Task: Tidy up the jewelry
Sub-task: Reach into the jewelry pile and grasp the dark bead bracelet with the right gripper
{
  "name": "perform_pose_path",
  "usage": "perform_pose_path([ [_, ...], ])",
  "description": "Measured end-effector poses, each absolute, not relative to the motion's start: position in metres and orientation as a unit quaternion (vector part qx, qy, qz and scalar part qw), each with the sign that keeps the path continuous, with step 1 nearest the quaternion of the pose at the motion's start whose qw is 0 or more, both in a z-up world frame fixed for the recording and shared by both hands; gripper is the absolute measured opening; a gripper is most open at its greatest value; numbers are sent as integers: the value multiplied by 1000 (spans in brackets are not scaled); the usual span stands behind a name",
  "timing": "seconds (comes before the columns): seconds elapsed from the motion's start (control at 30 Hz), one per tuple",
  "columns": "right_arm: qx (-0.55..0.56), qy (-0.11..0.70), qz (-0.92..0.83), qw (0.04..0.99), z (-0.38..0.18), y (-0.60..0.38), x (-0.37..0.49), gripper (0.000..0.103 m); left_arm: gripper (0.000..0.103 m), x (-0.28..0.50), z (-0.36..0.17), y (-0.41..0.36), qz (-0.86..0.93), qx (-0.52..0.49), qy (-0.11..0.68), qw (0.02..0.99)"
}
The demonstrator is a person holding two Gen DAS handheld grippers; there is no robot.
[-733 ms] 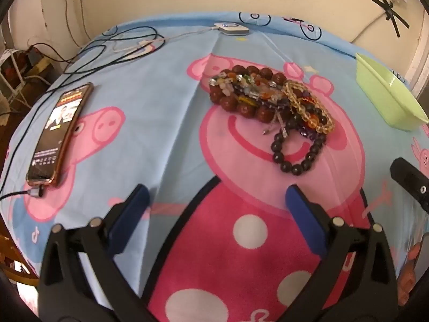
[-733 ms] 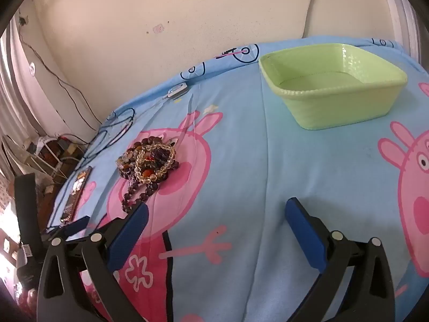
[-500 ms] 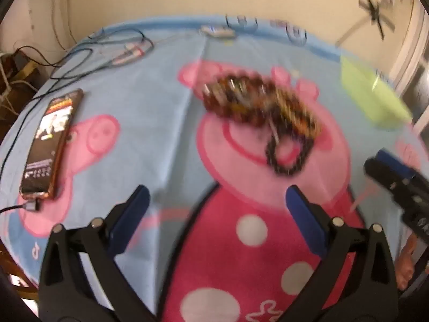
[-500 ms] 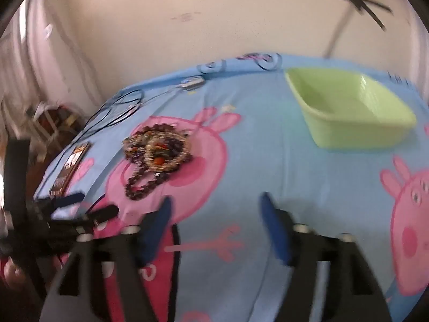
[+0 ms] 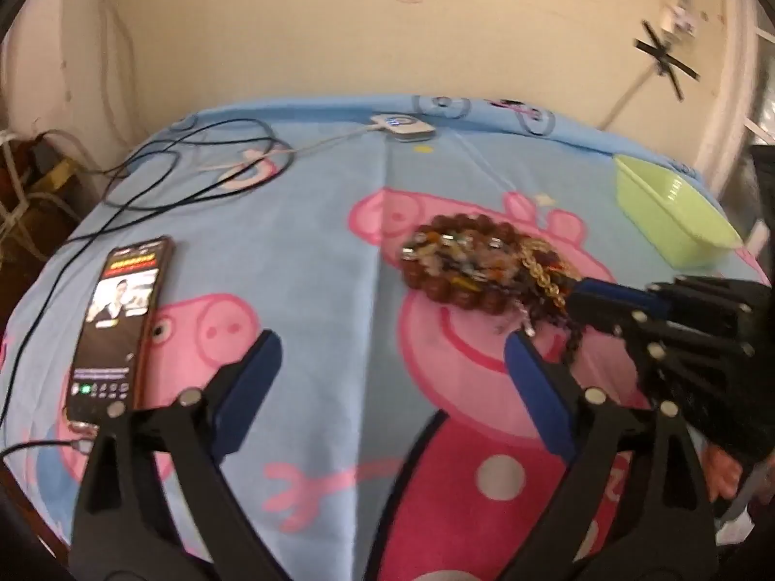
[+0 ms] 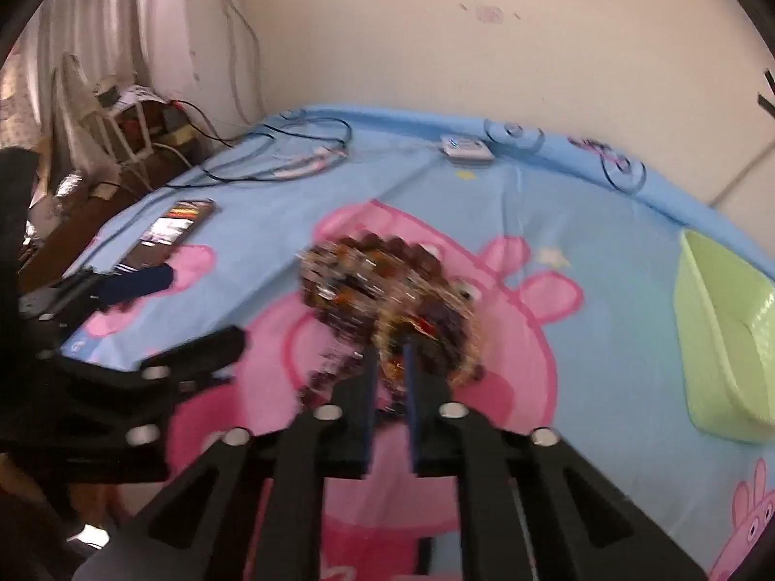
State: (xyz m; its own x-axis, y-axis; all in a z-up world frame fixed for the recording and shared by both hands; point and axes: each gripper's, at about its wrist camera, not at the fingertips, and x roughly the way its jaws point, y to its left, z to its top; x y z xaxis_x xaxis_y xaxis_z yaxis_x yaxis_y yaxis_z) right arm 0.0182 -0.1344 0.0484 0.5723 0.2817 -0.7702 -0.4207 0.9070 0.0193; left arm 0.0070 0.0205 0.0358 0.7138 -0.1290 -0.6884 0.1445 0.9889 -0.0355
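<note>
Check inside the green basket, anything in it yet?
The green basket looks empty where its floor and walls show; no jewelry is visible. Its near wall hides part of the floor.

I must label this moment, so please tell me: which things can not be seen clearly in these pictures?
- Bracelet pile: blurred by motion in the right wrist view; single pieces unreadable.
- Right tool: its tips sit in that blur, so what they pinch is unclear.
- Green basket: cut by the right edge.
- Phone text: too small.

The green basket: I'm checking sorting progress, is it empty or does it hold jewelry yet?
Empty as far as shown: the green basket has only bare plastic inside, and the bracelets lie piled on the blanket.
</note>
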Motion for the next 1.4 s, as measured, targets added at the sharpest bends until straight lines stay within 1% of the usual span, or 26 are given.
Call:
perform_pose_path([
  [0.07, -53, 423, 174, 888, 47, -157, 19, 0, 79, 9, 33, 15, -113, 4, 386, 916],
  [0.17, -12, 430, 155, 889, 47, -188, 15, 0, 68, 17, 27, 5, -175, -31, 422, 889],
  [0.2, -5, 432, 156, 888, 47, -194, 14, 0, 64, 19, 25, 0, -196, -45, 431, 880],
  [0.27, -8, 422, 125, 898, 50, -205, 10, 0, 62, 25, 23, -7, -217, -64, 444, 867],
  [0.33, 3, 414, 94, 905, 53, -221, 8, 0, 55, 33, 19, -16, -208, -59, 455, 864],
  [0.4, 42, 417, 101, 902, 56, -236, 9, 0, 45, 33, 17, -22, -190, -47, 453, 870],
  [0.43, 53, 419, 114, 899, 58, -237, 8, 0, 41, 35, 17, -23, -187, -50, 454, 870],
  [0.47, 53, 421, 134, 896, 58, -232, 7, 0, 33, 37, 17, -24, -185, -54, 456, 869],
  [0.5, 50, 422, 145, 893, 58, -227, 6, 0, 18, 37, 16, -24, -179, -56, 457, 870],
  [0.53, 46, 426, 161, 889, 57, -220, 6, 0, 10, 40, 15, -18, -179, -61, 461, 867],
  [0.57, 45, 433, 182, 882, 54, -209, 5, 0, 9, 41, 13, -14, -187, -79, 466, 861],
  [0.77, 58, 480, 261, 835, 32, -168, 5, 0, 8, 15, 18, 19, -183, -105, 474, 855],
  [0.83, 62, 473, 270, 836, 32, -164, -1, 0, 8, 1, 18, 32, -183, -114, 477, 852],
  [0.9, 51, 468, 284, 836, 36, -153, -3, 27, 8, -8, 15, 42, -179, -118, 480, 851],
  [0.93, 43, 464, 284, 838, 37, -148, -3, 29, 8, -12, 13, 47, -173, -123, 482, 850],
  [0.97, 29, 456, 284, 843, 39, -142, -3, 29, 7, -14, 10, 49, -171, -125, 483, 850],
  [1.07, -24, 451, 282, 847, 41, -121, 3, 29, 7, -18, 7, 51, -171, -132, 481, 850],
  [1.1, -35, 446, 282, 849, 38, -118, -1, 26, 7, -18, 7, 50, -169, -130, 480, 851],
  [1.17, -67, 450, 275, 847, 33, -106, 7, 16, 7, -19, 8, 48, -165, -124, 480, 853],
  [1.2, -68, 457, 274, 843, 29, -103, 12, 13, 7, -18, 8, 47, -163, -125, 481, 853],
  [1.27, -68, 451, 273, 847, 27, -102, 13, 12, 7, -16, 9, 49, -163, -138, 486, 848],
  [1.33, -70, 446, 269, 851, 25, -104, 14, 8, 14, -12, 10, 50, -166, -147, 487, 845],
  [1.37, -69, 445, 269, 852, 25, -103, 13, 7, 24, -10, 11, 48, -167, -147, 487, 845],
  [1.4, -70, 443, 267, 853, 25, -104, 13, 4, 29, -7, 12, 46, -168, -149, 485, 845],
])
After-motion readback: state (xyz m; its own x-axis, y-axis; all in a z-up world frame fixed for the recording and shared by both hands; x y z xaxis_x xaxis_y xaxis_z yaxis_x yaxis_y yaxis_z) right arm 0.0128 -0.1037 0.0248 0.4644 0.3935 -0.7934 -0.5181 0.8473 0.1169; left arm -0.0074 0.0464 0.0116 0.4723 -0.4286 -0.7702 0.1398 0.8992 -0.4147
